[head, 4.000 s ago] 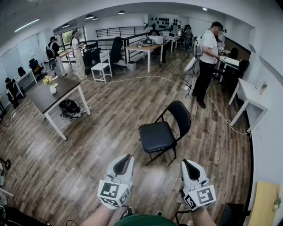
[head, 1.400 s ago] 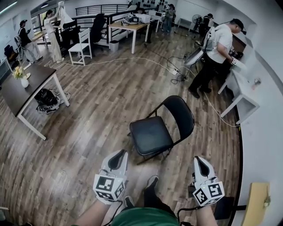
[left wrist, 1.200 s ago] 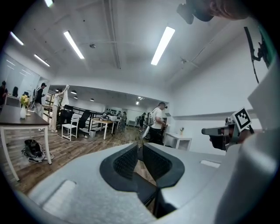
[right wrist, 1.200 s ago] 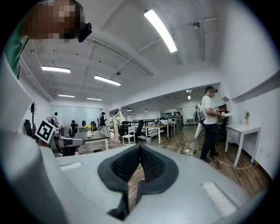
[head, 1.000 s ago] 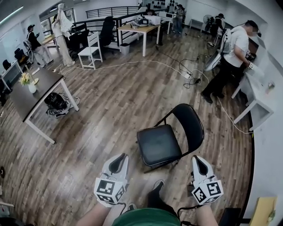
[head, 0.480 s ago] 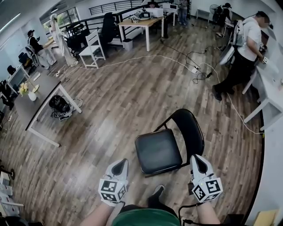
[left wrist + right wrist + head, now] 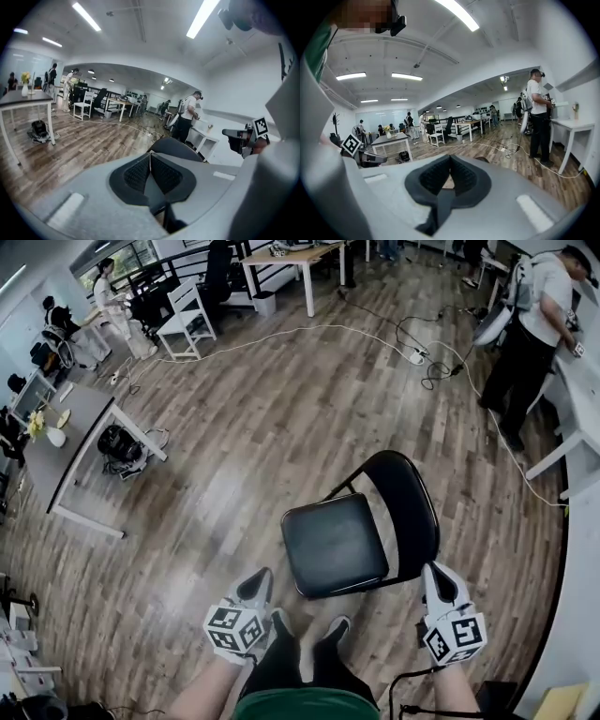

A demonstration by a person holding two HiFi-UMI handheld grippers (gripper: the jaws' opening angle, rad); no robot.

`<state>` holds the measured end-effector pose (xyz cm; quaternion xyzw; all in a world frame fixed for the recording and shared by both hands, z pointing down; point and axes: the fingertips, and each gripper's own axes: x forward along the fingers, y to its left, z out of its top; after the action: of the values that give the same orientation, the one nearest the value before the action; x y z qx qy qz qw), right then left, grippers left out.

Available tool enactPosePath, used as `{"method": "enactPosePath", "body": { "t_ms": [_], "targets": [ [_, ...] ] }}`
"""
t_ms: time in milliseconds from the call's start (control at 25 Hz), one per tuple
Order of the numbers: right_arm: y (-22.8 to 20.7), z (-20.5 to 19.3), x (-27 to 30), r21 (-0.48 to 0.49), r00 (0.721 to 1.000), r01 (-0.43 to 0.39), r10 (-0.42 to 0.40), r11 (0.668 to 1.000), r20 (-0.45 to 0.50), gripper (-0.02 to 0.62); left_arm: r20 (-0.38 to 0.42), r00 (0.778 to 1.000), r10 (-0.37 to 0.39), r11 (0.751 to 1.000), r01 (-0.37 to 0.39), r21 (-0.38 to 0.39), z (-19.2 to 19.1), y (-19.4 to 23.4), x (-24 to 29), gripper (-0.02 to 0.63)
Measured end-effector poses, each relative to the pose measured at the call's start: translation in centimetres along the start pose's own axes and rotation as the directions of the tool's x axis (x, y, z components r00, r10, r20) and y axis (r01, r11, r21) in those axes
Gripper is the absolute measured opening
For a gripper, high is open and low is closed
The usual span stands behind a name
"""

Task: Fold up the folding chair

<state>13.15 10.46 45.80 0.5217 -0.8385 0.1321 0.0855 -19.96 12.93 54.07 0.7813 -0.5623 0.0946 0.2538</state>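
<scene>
Lower and closer than a second ago, the left tool point(image 7: 258, 579) and right tool point(image 7: 433, 574) sit either side of the chair, jaws pressed together, empty. On the wood floor point(image 7: 281, 427), a grey tabletop point(image 7: 66, 442) stands far left and a person point(image 7: 530, 329) far right. The black folding chair point(image 7: 334, 545) stands unfolded, seat level.

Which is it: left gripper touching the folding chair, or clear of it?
Apart. The head view shows a strip of floor between the shut left gripper and the folding chair seat. Nothing sits between its jaws.

Open folding chair point(image 7: 335, 545), white cable point(image 7: 319, 328) on wood floor point(image 7: 244, 456)
</scene>
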Motion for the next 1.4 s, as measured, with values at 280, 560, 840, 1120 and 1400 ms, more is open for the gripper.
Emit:
{"method": "enactPosePath", "body": {
  "t_ms": [280, 560, 840, 1120, 1400],
  "targets": [
    [-2.4, -4.3, 3.6, -0.103, 0.996, 0.009, -0.018, 0.995, -0.087, 0.003, -0.115, 0.992, -0.046, 0.992, 0.031, -0.126, -7.8, 6.2, 7.4, 0.015],
    [-5.6, -8.6, 6.7, 0.008, 0.977, 0.146, -0.143, 0.989, -0.156, 0.003, -0.246, 0.961, -0.126, 0.934, 0.031, -0.356, -17.5, 13.0, 13.9, 0.069],
    [-11.6, -9.6, 9.1, 0.018, 0.95, 0.279, -0.273, 0.96, -0.151, 0.003, -0.363, 0.906, -0.215, 0.897, 0.036, -0.441, -26.5, 15.0, 19.5, 0.27],
    [-13.4, -10.6, 11.2, 0.031, 0.937, 0.315, -0.306, 0.948, -0.166, 0.004, -0.457, 0.852, -0.256, 0.88, 0.01, -0.474, -34.3, 17.3, 23.1, 0.345],
    [-14.7, -10.1, 13.7, -0.113, 0.938, 0.297, -0.312, 0.948, -0.153, 0.198, -0.476, 0.817, -0.325, 0.819, -0.009, -0.574, -40.4, 18.4, 27.1, 0.406]
  ]
}}
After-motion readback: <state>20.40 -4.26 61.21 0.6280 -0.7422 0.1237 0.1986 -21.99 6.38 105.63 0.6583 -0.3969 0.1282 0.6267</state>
